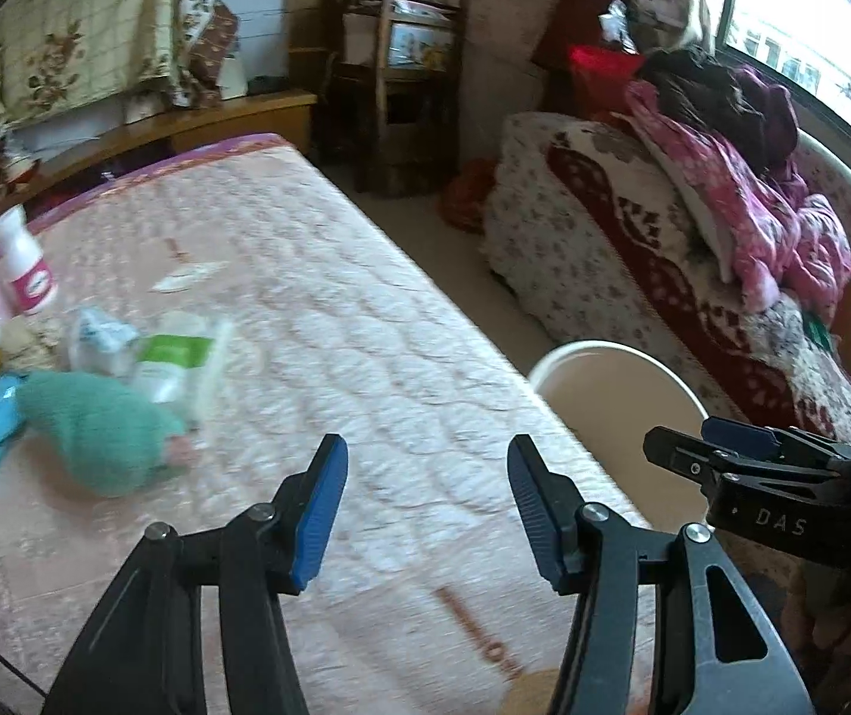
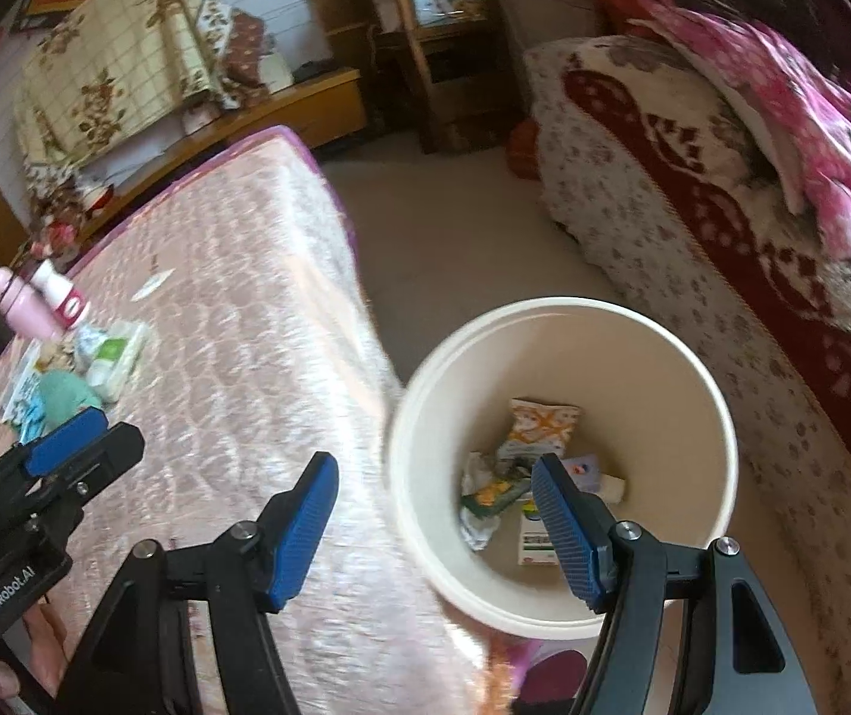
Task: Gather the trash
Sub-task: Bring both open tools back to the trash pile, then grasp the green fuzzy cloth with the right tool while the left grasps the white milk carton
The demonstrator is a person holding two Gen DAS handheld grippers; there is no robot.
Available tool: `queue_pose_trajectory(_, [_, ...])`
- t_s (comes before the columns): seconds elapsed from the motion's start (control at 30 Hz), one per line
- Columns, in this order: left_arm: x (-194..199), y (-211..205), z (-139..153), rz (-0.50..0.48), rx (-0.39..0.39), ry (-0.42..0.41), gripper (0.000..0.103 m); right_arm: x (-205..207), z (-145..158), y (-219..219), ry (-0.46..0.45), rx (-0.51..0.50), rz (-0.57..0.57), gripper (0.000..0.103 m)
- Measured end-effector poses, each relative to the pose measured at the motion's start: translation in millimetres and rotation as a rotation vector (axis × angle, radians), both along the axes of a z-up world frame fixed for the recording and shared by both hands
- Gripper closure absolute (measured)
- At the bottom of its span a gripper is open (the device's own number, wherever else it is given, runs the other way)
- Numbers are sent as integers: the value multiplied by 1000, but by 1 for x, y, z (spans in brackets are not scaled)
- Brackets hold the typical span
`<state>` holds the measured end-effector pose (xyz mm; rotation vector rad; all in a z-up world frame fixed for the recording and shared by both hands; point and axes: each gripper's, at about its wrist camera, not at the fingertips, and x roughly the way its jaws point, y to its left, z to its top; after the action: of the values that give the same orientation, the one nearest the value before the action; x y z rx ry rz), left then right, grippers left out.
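The left hand-held gripper [image 1: 428, 512] hangs over the pink quilted mattress [image 1: 330, 310] with its blue pads apart and nothing between them, its body reading "GenRobot.AI" in the right wrist view. The right hand-held gripper [image 2: 434, 518], marked "DAS" on its side, also stands apart and empty, beside the mattress edge and above the cream bucket [image 2: 705, 393], where wrappers [image 2: 538, 426] already lie. Farther along the mattress from the bucket, more trash [image 1: 175, 357] sits with a green cloth [image 1: 92, 435] and a white bottle [image 1: 23, 262]; their labels are too blurred to read.
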<state>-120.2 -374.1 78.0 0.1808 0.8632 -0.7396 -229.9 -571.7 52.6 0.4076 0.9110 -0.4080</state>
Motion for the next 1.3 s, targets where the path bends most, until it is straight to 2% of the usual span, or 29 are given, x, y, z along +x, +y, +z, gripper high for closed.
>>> queue_pose_trajectory(0.43, [42, 110, 1, 190, 28, -6, 42, 69, 4, 95, 8, 3, 268, 31])
queue_pose_trajectory(0.7, [83, 197, 3, 343, 36, -3, 32, 113, 5, 162, 15, 9, 464, 31])
queue_pose_trajectory(0.87, [121, 240, 4, 417, 54, 9, 28, 140, 18, 195, -17, 10, 569, 31])
queue_pose_trajectory(0.97, [145, 258, 5, 434, 29, 14, 22, 163, 27, 214, -44, 10, 635, 27])
queue_pose_trajectory(1.07, [167, 268, 6, 436, 27, 16, 21, 186, 29, 227, -39, -17, 693, 27])
queue_pose_trajectory(1.3, [215, 257, -6, 373, 141, -11, 20, 232, 12, 243, 35, -67, 767, 27])
